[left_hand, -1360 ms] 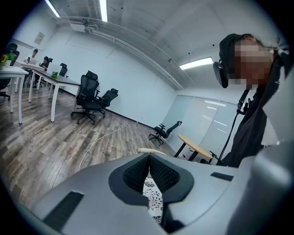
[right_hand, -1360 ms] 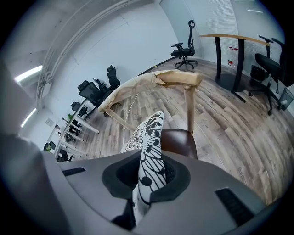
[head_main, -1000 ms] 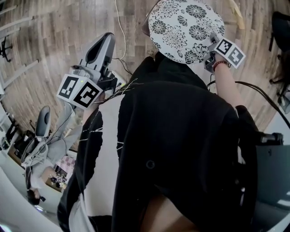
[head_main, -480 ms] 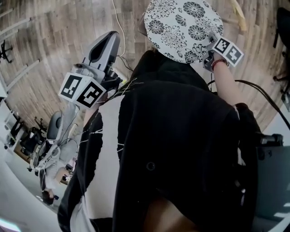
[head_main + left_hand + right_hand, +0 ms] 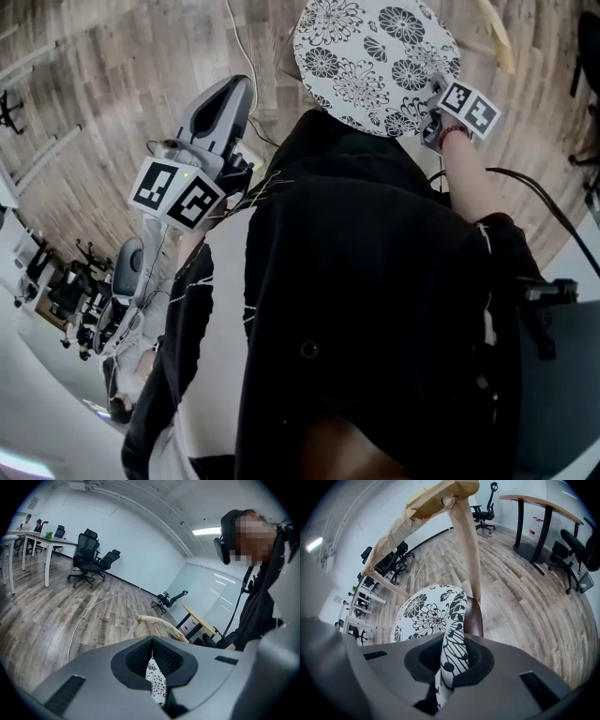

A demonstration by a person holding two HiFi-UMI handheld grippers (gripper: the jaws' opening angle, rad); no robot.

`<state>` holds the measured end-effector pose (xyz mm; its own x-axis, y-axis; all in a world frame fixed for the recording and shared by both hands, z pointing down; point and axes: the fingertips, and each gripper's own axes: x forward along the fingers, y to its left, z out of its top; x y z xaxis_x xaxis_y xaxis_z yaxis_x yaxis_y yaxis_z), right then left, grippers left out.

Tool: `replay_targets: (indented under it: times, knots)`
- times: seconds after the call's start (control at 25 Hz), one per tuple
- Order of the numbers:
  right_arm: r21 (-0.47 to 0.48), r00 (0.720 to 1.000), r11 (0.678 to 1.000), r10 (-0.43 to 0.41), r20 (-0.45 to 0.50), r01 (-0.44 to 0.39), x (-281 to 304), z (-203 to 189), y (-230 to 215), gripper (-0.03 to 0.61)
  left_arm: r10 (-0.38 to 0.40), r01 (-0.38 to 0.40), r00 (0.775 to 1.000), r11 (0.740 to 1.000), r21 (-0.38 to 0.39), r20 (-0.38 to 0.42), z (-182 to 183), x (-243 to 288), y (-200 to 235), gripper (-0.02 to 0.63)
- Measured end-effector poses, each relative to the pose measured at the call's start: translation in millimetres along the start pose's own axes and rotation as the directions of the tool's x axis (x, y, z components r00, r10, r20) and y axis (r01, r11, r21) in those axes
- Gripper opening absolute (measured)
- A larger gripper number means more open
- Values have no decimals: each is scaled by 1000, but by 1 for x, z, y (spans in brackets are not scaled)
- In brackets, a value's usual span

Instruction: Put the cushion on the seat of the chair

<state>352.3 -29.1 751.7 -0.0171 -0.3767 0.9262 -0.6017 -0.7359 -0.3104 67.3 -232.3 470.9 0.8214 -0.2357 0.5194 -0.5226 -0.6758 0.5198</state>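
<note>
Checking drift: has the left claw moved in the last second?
Yes. Left claw shifted right: its tip now overlaps the white floor cable, earlier just beside it.

I see a wood plank floor point(image 5: 37, 616) with a white cable point(image 5: 82, 617) lying across it. Black office chairs point(image 5: 86, 557) stand by white desks point(image 5: 47, 538) near a white wall point(image 5: 136, 550). A long ceiling light point(image 5: 206, 530) glows above glass panels point(image 5: 206, 592).

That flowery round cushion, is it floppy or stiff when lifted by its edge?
Probably soft at the rim: the cushion folds thin where the right hand-held gripper pinches it. Likely fairly firm overall, since it looks like a flat disc though gripped only at one side. Seemingly light, as one edge pinch carries it.
</note>
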Motion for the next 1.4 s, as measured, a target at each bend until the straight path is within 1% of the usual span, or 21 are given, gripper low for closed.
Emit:
replay_targets:
  times: [0.16,0.32,0.56,0.68,0.8,0.88,1.08,1.2,1.4]
  knots:
    - [-6,1000,1000,-22,-21,22,12,-3,-6,25,1,-1,1000,1000,-23,-5,-6,3,4,15]
    - [-11,999,1000,-29,-33,29,19,-4,-8,25,-25,24,1000,999,-44,-11,-6,4,0,15]
    - [-51,999,998,-37,-12,37,29,-3,-10,25,-35,35,999,999,-37,-18,-10,5,-1,15]
    - [-57,999,998,-39,-23,38,32,-5,-11,25,-40,39,999,999,-28,-24,-13,4,-2,15]
    - [-48,999,998,-37,-32,35,36,-8,-12,25,-32,32,999,999,-25,-15,-15,3,0,14]
    - [-37,998,998,-54,-23,53,39,-9,-14,25,-28,28,1000,999,-27,-1,-16,2,3,14]
    - [-51,996,995,-86,-20,85,44,-10,-16,25,-18,19,1000,999,-51,10,-19,0,6,14]
    - [-41,995,995,-89,-36,87,47,-12,-18,25,-21,21,1000,998,-59,10,-19,1,7,15]
    - [-45,992,993,-109,-65,106,53,-14,-22,25,-18,22,999,995,-93,38,-23,0,8,14]
